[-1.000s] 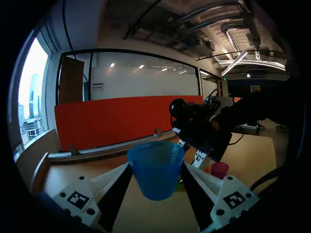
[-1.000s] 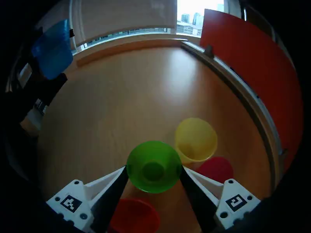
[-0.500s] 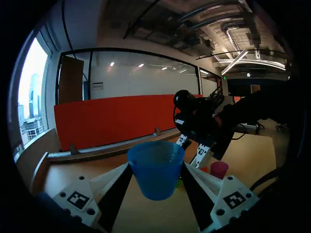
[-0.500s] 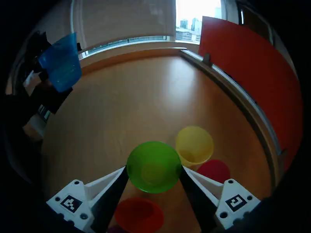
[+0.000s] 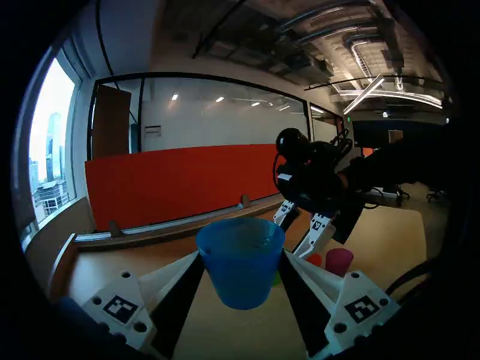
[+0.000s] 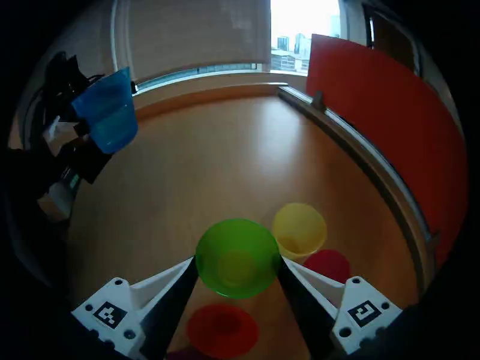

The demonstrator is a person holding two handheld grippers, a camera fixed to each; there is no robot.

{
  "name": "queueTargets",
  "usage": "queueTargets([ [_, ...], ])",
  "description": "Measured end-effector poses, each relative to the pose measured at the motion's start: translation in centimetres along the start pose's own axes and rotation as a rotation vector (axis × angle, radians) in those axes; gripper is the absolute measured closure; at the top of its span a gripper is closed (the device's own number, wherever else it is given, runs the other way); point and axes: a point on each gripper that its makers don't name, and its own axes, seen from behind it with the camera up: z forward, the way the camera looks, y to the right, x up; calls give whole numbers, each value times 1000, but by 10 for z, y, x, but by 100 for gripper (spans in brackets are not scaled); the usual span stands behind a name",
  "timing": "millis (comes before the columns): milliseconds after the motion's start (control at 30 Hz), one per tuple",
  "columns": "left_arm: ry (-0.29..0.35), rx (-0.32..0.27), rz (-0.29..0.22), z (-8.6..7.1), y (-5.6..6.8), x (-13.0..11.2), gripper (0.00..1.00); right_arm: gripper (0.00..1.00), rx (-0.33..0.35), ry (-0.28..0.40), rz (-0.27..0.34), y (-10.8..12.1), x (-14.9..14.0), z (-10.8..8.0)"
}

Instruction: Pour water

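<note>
While left gripper (image 5: 240, 255) clamps blue cup (image 5: 240, 279), right gripper (image 6: 237, 261) clamps green cup (image 6: 237, 270) | contents of either: hard to make out

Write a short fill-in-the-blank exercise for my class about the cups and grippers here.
The left gripper is shut on the blue cup, whose mouth faces ____.
The right gripper is shut on the green cup, and its camera looks ____ into it.
The yellow cup stands on the wooden ____.
Missing words: up; down; table.
</note>
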Motion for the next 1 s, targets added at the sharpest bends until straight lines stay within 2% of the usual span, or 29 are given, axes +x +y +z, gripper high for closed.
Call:
queueTargets([
  [467, -5, 3, -5, 0, 3, -1, 18, 7, -15, 116, 23, -7, 15, -17],
  [1000, -20, 5, -13, -1, 2, -3, 17, 7, -37, 216, 22, -11, 32, -36],
])
